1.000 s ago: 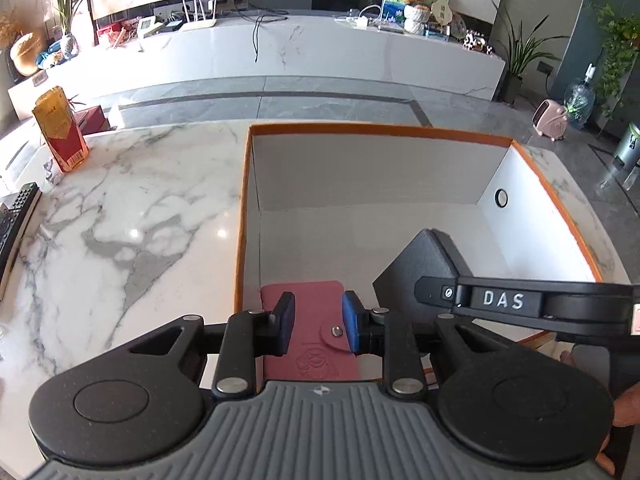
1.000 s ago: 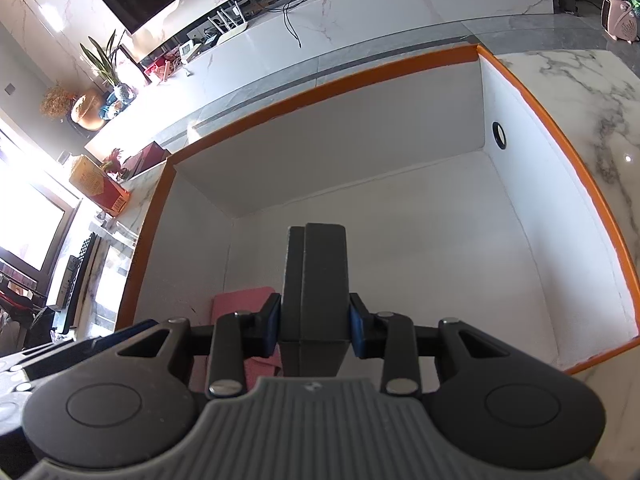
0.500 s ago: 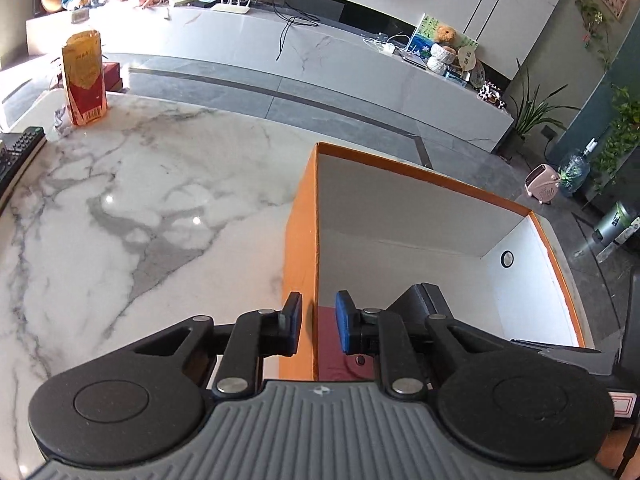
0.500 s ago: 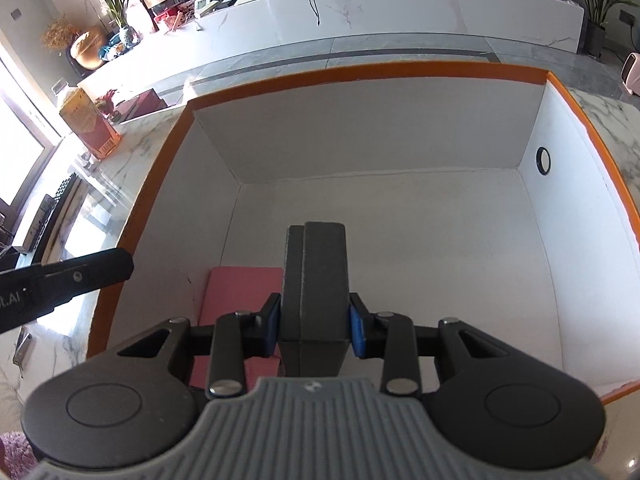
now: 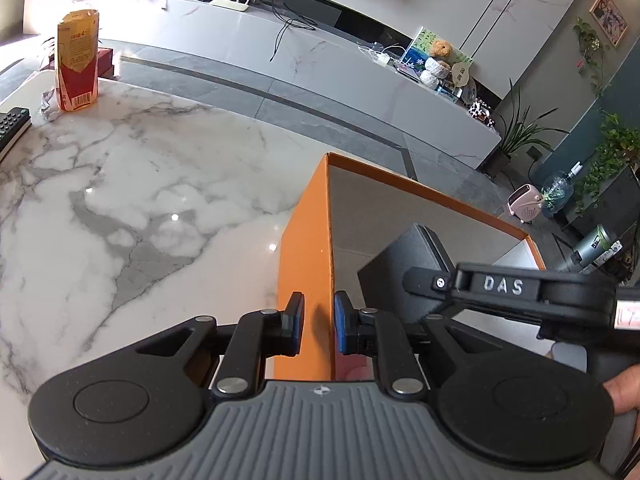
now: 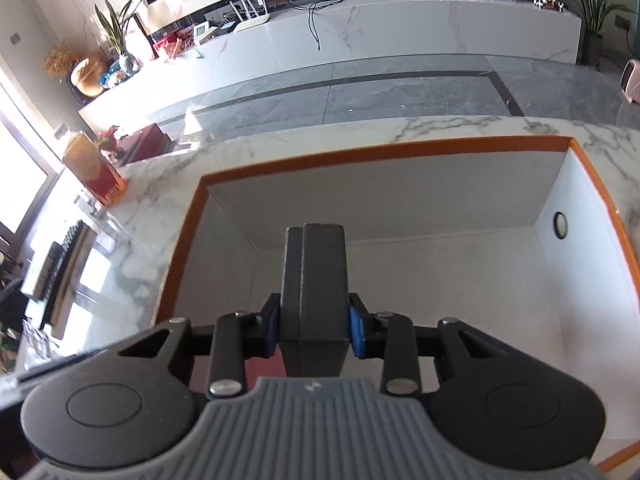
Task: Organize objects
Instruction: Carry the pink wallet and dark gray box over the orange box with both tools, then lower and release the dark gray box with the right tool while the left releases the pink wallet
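The biggest thing is the white and grey marble worktop (image 5: 140, 200). A yellow and red carton (image 5: 78, 64) stands at its far left corner. A black remote (image 5: 12, 128) lies at its left edge.

Next is the orange box (image 5: 304, 248). It is open on top and white inside. It sits on the worktop toward the right side, just short of the far edge. It looks like stiff card, light and easy to push, so it may slide on the shiny marble.

The left tongs (image 5: 318, 322) are narrow. One pad is outside the left wall of the box and one is inside, and they seem to pinch that wall. I think they hold the box so it stays put.

The right tongs (image 6: 312, 330) hold a dark grey case (image 6: 314, 272) by its two flat sides. The case hangs over the inside of the box, at the near left part, and does not touch the floor of the box. It looks hard and smooth, maybe a bit heavy. It sticks out far past the pads, so it could tip or slip. Holding it by the flat sides near the middle looks best.

The smallest thing is a pink wallet (image 6: 260, 368). It lies flat on the floor of the box at the near left corner, mostly hidden. It looks soft and thin.
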### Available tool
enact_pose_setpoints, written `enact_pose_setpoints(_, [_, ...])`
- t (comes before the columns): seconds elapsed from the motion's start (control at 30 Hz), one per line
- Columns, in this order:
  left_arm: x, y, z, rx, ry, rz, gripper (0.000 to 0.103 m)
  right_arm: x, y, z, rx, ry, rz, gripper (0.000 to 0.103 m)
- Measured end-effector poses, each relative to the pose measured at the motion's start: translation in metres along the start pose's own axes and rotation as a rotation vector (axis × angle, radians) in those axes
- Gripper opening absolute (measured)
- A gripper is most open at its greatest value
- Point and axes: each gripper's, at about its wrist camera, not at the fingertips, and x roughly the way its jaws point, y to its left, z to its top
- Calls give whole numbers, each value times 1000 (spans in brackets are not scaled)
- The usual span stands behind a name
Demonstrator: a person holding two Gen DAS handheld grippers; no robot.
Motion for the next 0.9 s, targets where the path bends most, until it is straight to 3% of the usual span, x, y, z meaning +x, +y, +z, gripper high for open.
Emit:
enact_pose_setpoints(0.17, [6,-1,-1,14,-1,5,17,20,11,12,33,-9,24,36])
enact_pose_setpoints(0.53, [6,-1,-3,16,-6,5,17,74,10,17,166,149,140,36])
enact_pose_setpoints(0.63, [6,-3,-4,22,-10,13,17,78,5,17,161,183,92,44])
enact_pose_setpoints(0.77, [6,-3,-4,22,-10,13,17,79,10,20,49,185,-23,66])
enact_pose_setpoints(0.9, [6,-4,-4,24,-11,16,17,83,13,20,-8,200,-52,66])
